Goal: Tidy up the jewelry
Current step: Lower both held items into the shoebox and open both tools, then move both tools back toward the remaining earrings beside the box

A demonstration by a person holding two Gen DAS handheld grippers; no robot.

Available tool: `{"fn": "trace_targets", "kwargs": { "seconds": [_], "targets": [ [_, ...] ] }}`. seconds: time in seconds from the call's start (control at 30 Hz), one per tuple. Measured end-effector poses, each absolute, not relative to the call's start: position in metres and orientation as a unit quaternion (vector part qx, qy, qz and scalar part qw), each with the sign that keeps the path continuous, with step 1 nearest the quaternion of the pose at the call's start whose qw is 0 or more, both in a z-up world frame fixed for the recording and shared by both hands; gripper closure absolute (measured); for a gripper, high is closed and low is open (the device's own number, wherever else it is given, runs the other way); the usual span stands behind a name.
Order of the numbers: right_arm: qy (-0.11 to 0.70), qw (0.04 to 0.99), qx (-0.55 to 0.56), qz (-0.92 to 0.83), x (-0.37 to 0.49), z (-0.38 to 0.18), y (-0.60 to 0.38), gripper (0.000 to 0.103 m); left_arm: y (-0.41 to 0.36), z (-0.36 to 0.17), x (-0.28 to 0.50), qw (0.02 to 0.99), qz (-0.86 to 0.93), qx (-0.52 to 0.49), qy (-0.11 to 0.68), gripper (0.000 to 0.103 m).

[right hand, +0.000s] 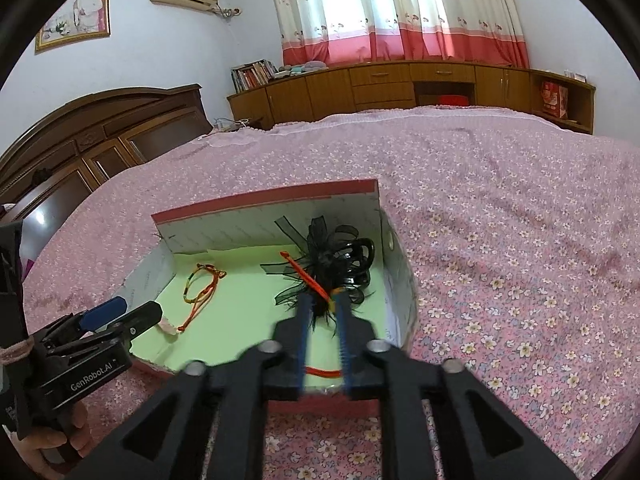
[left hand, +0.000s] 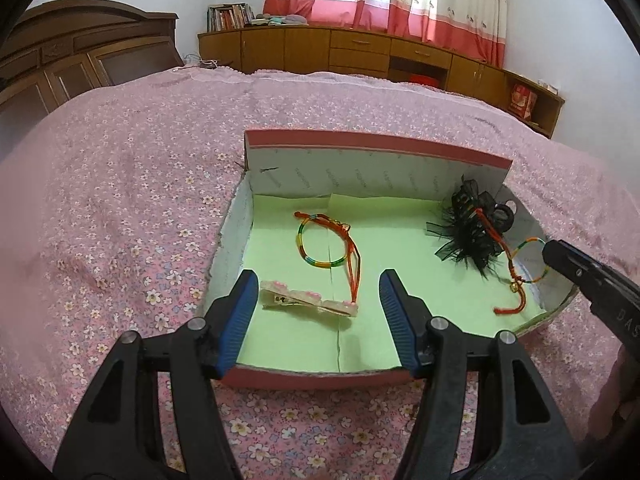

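While left gripper (left hand: 318,308) gapes, right gripper (right hand: 323,304) pinches one of two bracelets (left hand: 516,264).

Box (left hand: 372,145) was pink-red outside, pale green floor. Bedspread (left hand: 120,220) pink with small white flowers. My tongs (left hand: 316,292) black with blue pads. Bracelet (left hand: 326,240) striped green, yellow, red on an orange cord. Hair clip (left hand: 308,300) pale pink. Feathery hairpiece (left hand: 472,232) black.

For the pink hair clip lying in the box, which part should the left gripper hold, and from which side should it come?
Probably its middle, from above. The pink hair clip lies flat on the green floor of the box, long and thin, running left to right between the open left gripper fingers. Turning the gripper so the fingers close across its narrow width seems safest.
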State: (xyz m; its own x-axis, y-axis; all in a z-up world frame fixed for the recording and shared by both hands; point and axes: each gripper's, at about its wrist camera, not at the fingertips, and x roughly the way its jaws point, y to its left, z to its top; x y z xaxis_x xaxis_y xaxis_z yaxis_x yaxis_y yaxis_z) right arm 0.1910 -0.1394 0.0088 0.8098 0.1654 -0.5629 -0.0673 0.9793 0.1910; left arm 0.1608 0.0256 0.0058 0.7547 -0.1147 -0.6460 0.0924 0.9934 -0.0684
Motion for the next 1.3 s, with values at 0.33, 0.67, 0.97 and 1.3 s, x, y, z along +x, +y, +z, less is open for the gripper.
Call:
{"fn": "trace_targets", "kwargs": {
  "seconds": [0.33, 0.67, 0.97, 1.3],
  "targets": [
    [0.291, 0.949, 0.092, 0.076, 0.171, 0.028, -0.140, 0.062, 0.035, 0.026, 0.143, 0.936, -0.066, -0.036, 0.343, 0.048],
    [0.292, 0.947, 0.095, 0.092, 0.140, 0.047, -0.137, 0.061, 0.043, 0.038, 0.114, 0.932, -0.073, -0.044, 0.352, 0.048],
    [0.304, 0.942, 0.102, 0.097, 0.114, 0.046, -0.134, 0.061, 0.044, 0.037, 0.090, 0.927, -0.080, -0.044, 0.364, 0.048],
    [0.338, 0.930, 0.108, 0.098, 0.094, 0.023, -0.130, 0.061, 0.043, 0.020, 0.075, 0.915, -0.088, -0.053, 0.389, 0.048]
  ]
}}
